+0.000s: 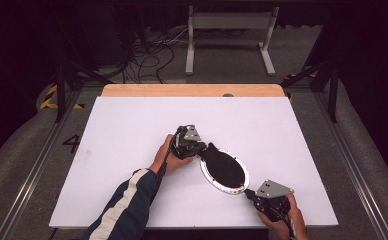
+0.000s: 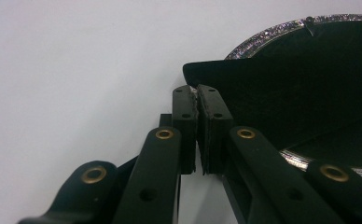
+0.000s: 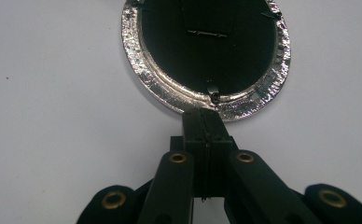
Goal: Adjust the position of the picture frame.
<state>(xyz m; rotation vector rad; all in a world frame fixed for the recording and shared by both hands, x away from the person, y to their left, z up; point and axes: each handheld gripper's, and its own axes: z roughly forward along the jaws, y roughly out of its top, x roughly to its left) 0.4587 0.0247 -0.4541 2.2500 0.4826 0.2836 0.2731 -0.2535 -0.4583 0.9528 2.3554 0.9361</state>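
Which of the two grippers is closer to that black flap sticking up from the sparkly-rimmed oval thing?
The left. The left gripper is clamped right at the black flap, at the far end of the oval piece. The right gripper pinches the sparkly rim at the opposite, near end.

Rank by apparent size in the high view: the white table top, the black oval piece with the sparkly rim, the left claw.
1. White table top, by far the largest.
2. Black oval piece with the sparkly rim.
3. Left claw, the smallest, though not much smaller than the piece.

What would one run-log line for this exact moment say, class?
scene: black oval pouch with glittery silver rim on white table | left gripper: shut on black flap | right gripper: shut on rim
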